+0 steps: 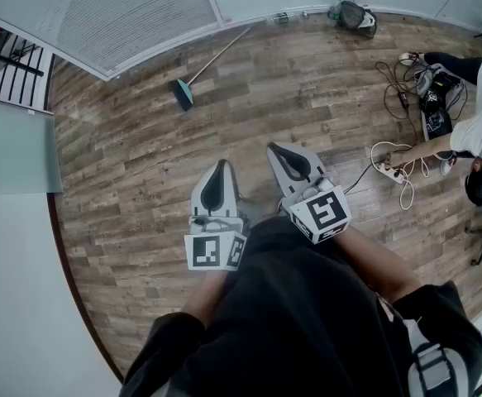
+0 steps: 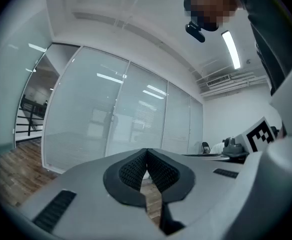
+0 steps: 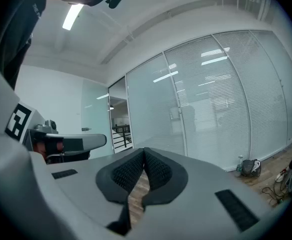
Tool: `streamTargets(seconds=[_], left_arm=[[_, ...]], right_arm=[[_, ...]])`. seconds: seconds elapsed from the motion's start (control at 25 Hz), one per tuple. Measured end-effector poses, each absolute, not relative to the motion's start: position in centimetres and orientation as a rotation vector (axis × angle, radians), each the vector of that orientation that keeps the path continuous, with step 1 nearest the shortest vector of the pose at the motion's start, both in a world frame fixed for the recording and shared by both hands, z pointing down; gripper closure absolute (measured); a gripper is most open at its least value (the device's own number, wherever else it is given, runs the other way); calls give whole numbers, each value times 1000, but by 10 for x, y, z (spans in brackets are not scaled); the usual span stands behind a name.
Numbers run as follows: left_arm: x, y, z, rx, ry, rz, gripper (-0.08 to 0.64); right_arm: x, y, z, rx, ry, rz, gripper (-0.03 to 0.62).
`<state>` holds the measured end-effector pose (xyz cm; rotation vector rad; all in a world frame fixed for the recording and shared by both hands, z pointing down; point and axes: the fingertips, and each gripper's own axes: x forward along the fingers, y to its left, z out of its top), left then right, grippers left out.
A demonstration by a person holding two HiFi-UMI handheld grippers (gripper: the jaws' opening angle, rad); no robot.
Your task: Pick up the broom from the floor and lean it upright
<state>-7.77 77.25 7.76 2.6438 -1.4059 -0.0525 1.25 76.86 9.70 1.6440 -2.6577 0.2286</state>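
Note:
A broom (image 1: 210,60) lies flat on the wooden floor far ahead, close to the glass wall, its teal head (image 1: 183,93) toward me and its pale handle running up-right. My left gripper (image 1: 219,165) and right gripper (image 1: 275,149) are held level side by side in front of my body, well short of the broom. Both are shut with nothing between the jaws. In the left gripper view the gripper (image 2: 146,151) meets tip to tip, and in the right gripper view the gripper (image 3: 144,150) does too; the broom is hidden in both.
A frosted glass partition (image 1: 133,11) runs along the far side, with a doorway and railing (image 1: 9,60) at the left. A dark bag (image 1: 356,15) sits by the wall. At the right a person (image 1: 476,131) crouches among cables and a power strip (image 1: 389,169).

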Motion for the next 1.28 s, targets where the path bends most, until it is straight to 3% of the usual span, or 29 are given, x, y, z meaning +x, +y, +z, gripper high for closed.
streamTargets(seconds=[1.28], left_arm=[[-77,779,90,2636,-1382,13,538]], right_arm=[[21,770,114,1704,-2671,412,577]])
